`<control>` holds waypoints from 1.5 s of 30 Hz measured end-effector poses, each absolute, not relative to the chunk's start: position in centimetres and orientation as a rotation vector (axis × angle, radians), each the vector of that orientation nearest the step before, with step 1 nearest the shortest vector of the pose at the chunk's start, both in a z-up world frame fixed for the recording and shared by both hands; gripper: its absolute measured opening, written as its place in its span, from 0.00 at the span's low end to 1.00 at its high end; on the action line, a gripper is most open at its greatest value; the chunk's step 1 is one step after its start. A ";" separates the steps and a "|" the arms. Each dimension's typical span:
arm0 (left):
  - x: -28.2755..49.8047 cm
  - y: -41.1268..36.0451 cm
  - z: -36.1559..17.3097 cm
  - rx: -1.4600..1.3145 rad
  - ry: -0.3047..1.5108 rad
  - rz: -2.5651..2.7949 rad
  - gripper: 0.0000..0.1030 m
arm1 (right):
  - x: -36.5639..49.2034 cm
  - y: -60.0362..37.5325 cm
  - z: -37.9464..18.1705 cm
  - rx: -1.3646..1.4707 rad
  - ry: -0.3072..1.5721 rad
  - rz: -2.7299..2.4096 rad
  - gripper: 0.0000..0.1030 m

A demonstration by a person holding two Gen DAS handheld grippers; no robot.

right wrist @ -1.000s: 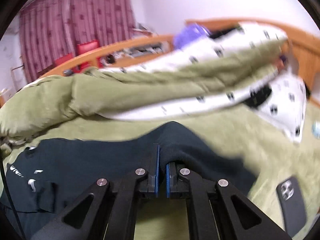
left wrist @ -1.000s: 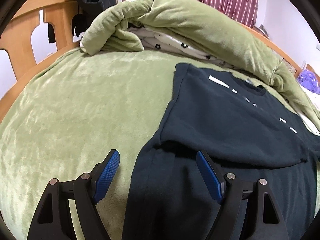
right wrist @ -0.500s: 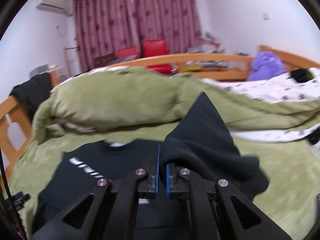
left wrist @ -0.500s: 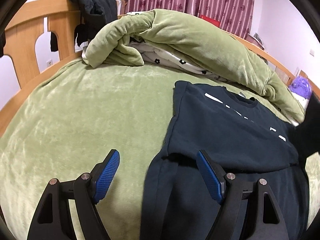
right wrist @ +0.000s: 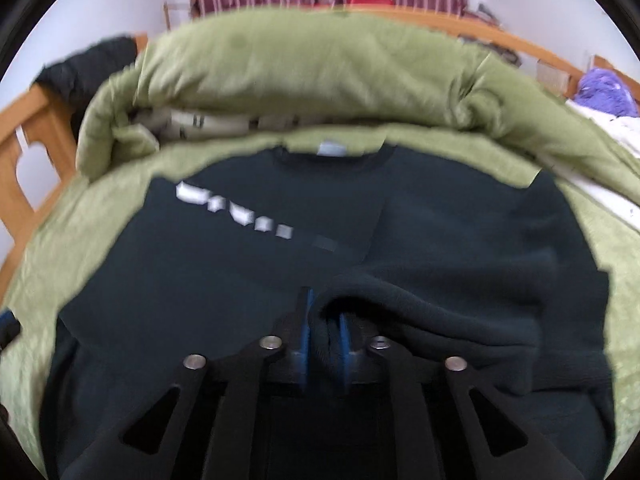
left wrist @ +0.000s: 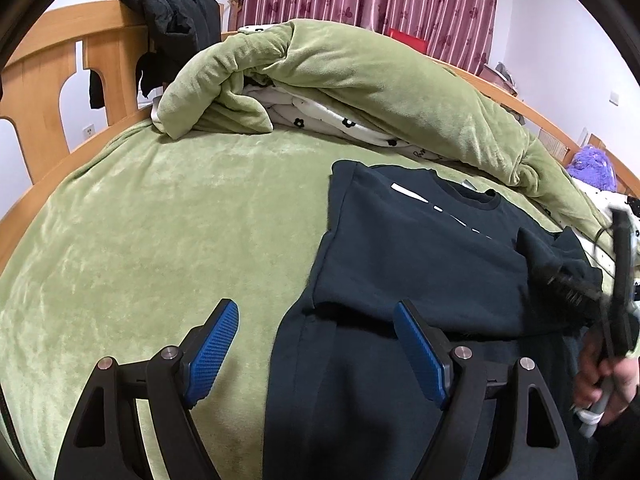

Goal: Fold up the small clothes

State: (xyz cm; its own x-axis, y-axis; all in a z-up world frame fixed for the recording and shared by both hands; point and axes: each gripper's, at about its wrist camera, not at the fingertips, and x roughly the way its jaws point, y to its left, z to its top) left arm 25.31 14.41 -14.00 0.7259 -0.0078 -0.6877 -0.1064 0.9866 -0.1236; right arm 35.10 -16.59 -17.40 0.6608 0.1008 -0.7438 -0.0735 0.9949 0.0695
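Lying flat on the green plush bedspread (left wrist: 168,216), just in front of the rolled green quilt (left wrist: 360,76): a dark navy long-sleeved sweatshirt with white chest lettering (left wrist: 424,248), collar toward the quilt, hem toward the cameras, long axis running from collar to hem. Hovering over the hem end nearest the cameras, left gripper (left wrist: 316,352) spread wide with nothing between the blue pads, one pad over bare bedspread, the other over dark cloth. Bringing the far sleeve (right wrist: 432,296) across the chest, right gripper (right wrist: 323,340) parting its jaws just now, a bunched fold of sleeve cuff lying between the pads, seemingly no longer pinched hard, though the blurred right wrist view is leaving that unsure. Risking, from here: the sleeve dropping in a crumpled heap instead of lying flat over the chest, caused by letting go before the cloth is laid down; the fleece catching on a textured pad and being dragged back toward the hem during withdrawal; the folded sleeve overhanging the sweatshirt's side edge and spoiling the next fold.
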 end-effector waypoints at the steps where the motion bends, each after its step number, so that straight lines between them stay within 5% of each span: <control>1: 25.3 14.4 -14.0 -0.160 0.760 0.054 0.76 | 35.1 -16.3 -18.3 0.017 0.878 0.115 0.28; 8: 25.3 14.6 -14.1 -0.180 0.769 0.051 0.76 | 31.0 -16.8 -17.9 -0.079 0.883 0.157 0.46; 13: 25.7 14.9 -14.4 -0.202 0.784 0.059 0.77 | 26.4 -21.6 -13.5 -0.092 0.709 0.068 0.46; 21: 26.0 14.9 -14.9 -0.205 0.799 0.064 0.77 | 26.9 -31.6 -13.7 0.132 0.776 -0.100 0.46; 27: 26.3 14.8 -15.4 -0.202 0.818 0.065 0.77 | 28.1 -32.8 -15.8 0.258 0.822 -0.042 0.42; 32: 26.4 15.0 -15.4 -0.215 0.816 0.068 0.77 | 28.4 -30.8 -15.3 0.198 0.785 -0.064 0.13; 45: 26.2 16.6 -15.0 -0.313 0.829 0.063 0.77 | 30.0 -22.8 -9.2 0.107 0.673 0.037 0.10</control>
